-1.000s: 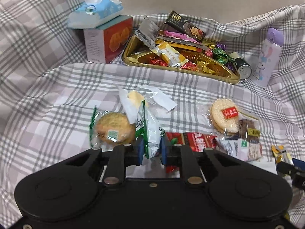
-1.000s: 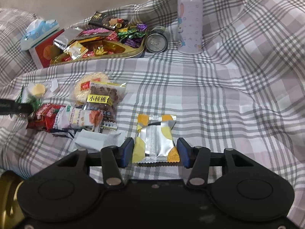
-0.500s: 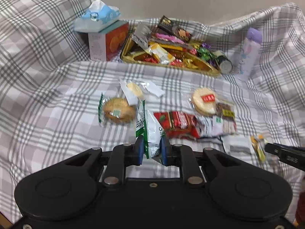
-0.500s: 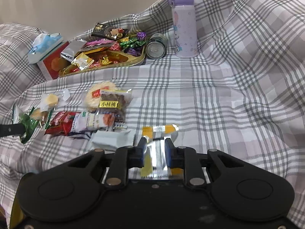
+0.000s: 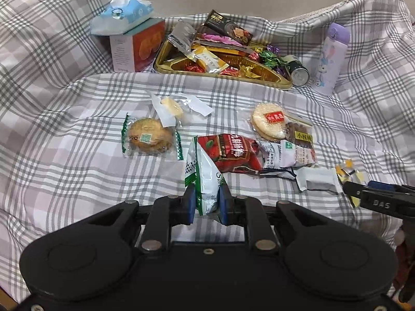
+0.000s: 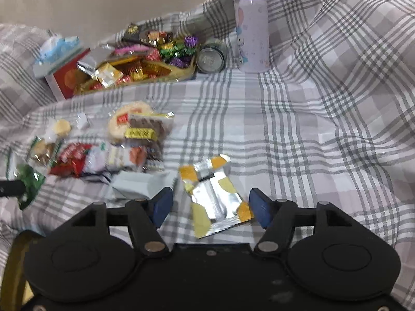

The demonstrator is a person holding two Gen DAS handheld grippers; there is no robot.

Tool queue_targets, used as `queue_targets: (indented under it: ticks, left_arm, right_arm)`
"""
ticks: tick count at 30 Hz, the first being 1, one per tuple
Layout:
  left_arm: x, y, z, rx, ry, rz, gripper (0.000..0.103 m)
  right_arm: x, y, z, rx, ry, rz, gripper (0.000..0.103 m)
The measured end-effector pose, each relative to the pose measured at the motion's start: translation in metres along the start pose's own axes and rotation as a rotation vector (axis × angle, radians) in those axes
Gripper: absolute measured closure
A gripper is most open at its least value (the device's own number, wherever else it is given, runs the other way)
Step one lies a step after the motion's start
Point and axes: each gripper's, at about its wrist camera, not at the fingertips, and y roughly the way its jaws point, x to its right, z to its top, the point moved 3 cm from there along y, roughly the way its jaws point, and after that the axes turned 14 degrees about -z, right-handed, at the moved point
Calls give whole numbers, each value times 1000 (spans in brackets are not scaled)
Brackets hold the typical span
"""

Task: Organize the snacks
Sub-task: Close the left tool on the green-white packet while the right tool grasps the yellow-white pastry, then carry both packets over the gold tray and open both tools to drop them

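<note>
My left gripper [image 5: 206, 203] is shut on a green and white snack packet [image 5: 203, 178] and holds it above the checked cloth. My right gripper [image 6: 210, 207] is open, its jaws on either side of a silver and yellow packet [image 6: 215, 194] that lies on the cloth. The gold tray [image 5: 228, 73] at the back holds several wrapped snacks and also shows in the right wrist view [image 6: 135, 73]. Loose snacks lie mid-cloth: a round cookie pack [image 5: 150, 137], a red packet [image 5: 233, 153], a rice cracker [image 5: 269, 121] and a white packet [image 5: 319, 182].
A tissue box [image 5: 132, 41] stands left of the tray. A can [image 5: 299, 70] lies on its side and a purple bottle [image 5: 330, 57] stands right of the tray. The checked cloth [image 6: 311, 129] rises in folds at the back and sides.
My right gripper closed on the silver and yellow packet, then opened again, and the packet now lies tilted between the jaws. My left gripper lifted and drew back with the green and white packet.
</note>
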Motion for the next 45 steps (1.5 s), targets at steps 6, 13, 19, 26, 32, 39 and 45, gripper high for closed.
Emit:
queue_targets:
  ticks: [6, 13, 19, 26, 32, 39, 45]
  left_arm:
    - [9, -1, -5, -10, 29, -7, 79]
    - [18, 2, -9, -25, 50, -17, 79]
    - [24, 1, -8, -30, 57, -29, 78]
    - [30, -18, -6, -15, 72, -33, 79]
    - [33, -34, -16, -27, 88, -29, 78]
    - [35, -46, -43, -77, 113, -25, 78]
    - [40, -57, -73, -129, 125, -27, 78]
  right_arm:
    - [-6, 9, -5, 22, -96, -32, 35]
    - [-14, 8, -4, 61, -189, 27, 57]
    - [-5, 5, 2, 16, -94, 85, 61]
    - [11, -31, 14, 13, 63, 183, 61]
    - [11, -76, 10, 26, 88, 245, 61]
    - [9, -114, -19, -8, 36, 284, 61]
    - [0, -135, -58, -40, -39, 269, 60]
